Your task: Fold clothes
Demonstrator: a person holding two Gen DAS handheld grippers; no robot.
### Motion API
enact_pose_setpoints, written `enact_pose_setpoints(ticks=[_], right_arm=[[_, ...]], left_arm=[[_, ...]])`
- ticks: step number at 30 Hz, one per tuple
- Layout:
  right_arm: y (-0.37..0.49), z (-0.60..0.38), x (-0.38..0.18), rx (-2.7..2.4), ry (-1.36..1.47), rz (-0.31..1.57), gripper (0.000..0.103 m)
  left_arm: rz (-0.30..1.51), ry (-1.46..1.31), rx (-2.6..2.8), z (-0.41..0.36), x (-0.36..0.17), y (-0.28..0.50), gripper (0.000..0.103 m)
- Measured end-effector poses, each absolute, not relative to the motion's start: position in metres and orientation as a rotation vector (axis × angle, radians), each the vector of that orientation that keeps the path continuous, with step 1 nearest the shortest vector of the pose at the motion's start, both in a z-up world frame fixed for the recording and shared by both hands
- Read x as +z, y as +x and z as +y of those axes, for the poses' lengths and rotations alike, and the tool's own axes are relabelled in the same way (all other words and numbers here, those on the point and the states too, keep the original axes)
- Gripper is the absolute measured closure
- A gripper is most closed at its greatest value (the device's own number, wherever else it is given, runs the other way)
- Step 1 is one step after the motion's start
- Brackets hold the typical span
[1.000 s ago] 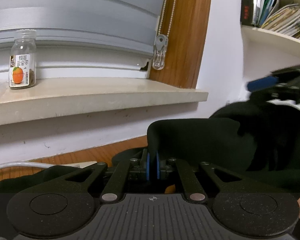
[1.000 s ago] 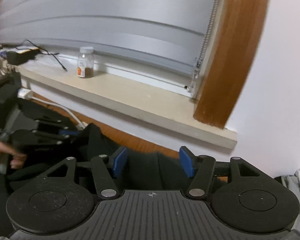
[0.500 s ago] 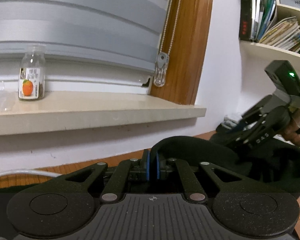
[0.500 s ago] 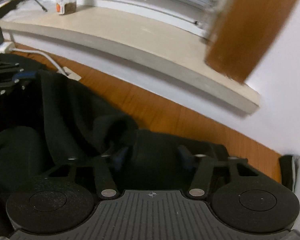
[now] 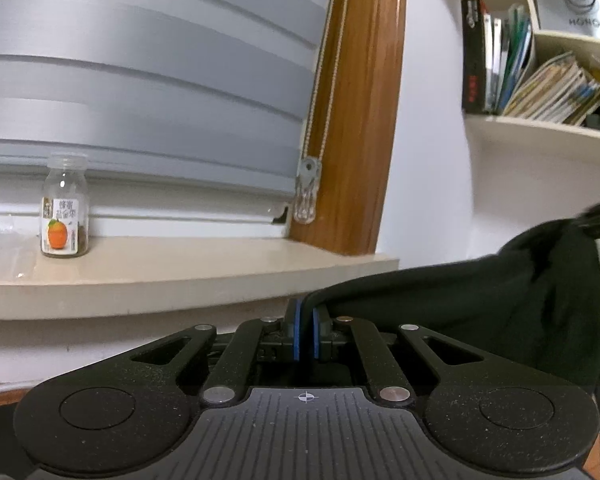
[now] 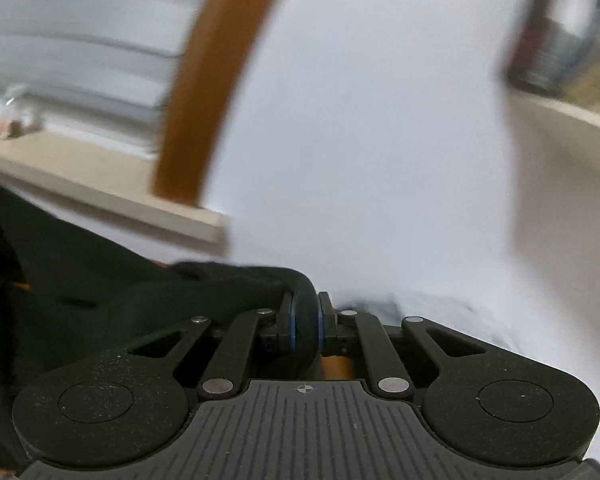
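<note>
Left hand-held gripper (image 5: 305, 330): blue pads (image 5: 297, 332) pressed nearly together, pinching an edge of the black garment (image 5: 480, 304). From that pinch the cloth runs to the right and rises into a bunched fold at the right edge of the left wrist view, where a dark blurred shape meets its top corner; it is too smeared to identify.

Right hand-held gripper (image 6: 305, 326): jaws closing, with a rolled hem of the same black garment (image 6: 120, 280) between the pads (image 6: 293, 328), which press on it from both sides. The rest of the cloth trails to the left and down from this pinch and fills the lower left of the right wrist view. A sliver of orange-brown tabletop (image 6: 338, 366) shows just under the fingers.

So the garment hangs between the two pinches, with one edge in each.

Background: a window sill (image 5: 172, 268) carries a small glass jar (image 5: 65, 210) with an orange on its label. Grey blinds (image 5: 140, 92) hang above, a wooden frame (image 5: 356, 120) and bead cord (image 5: 320, 80) stand beside them, and a shelf of books (image 5: 532, 68) is on the right wall. The right wrist view is heavily motion-blurred.
</note>
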State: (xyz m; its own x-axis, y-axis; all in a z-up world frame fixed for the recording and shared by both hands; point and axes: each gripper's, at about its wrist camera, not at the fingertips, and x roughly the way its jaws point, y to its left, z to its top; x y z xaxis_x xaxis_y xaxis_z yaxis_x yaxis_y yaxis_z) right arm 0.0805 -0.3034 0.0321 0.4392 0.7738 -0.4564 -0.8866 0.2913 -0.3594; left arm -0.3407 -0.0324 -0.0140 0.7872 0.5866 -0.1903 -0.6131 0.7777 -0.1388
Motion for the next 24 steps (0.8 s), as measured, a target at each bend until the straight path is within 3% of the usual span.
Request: enact_pose_setpoints(ticks=[7,11,14,22,23,24], right_arm=[[0.125,-0.363,-0.02,1.078,-0.645,0.479,0.086],[0.132,-0.357,0.002,1.146,-0.505,0.457,0.057],[0.126,-0.327,-0.003,1.171,-0.541,0.427,0.052],[0.164,-0.266,-0.064,1.059,-0.596,0.538,0.054],[0.17,-0.27,-0.063,1.048,-0.578,0.54,0.067],[0.176,-0.274,-0.062,1.037,-0.56,0.543,0.092]], left_arm=[[0.224,-0.246,0.703,-0.015,-0.025,-0.337,0.097],[0.249,-0.24,0.7,-0.013,-0.031,-0.334,0.097],[0.259,-0.249,0.698,-0.01,-0.034,-0.334,0.097],[0.267,-0.264,0.696,-0.009,-0.038,-0.334,0.097],[0.268,-0.264,0.697,-0.009,-0.038,-0.334,0.097],[0.27,-0.264,0.696,-0.009,-0.038,-0.333,0.097]])
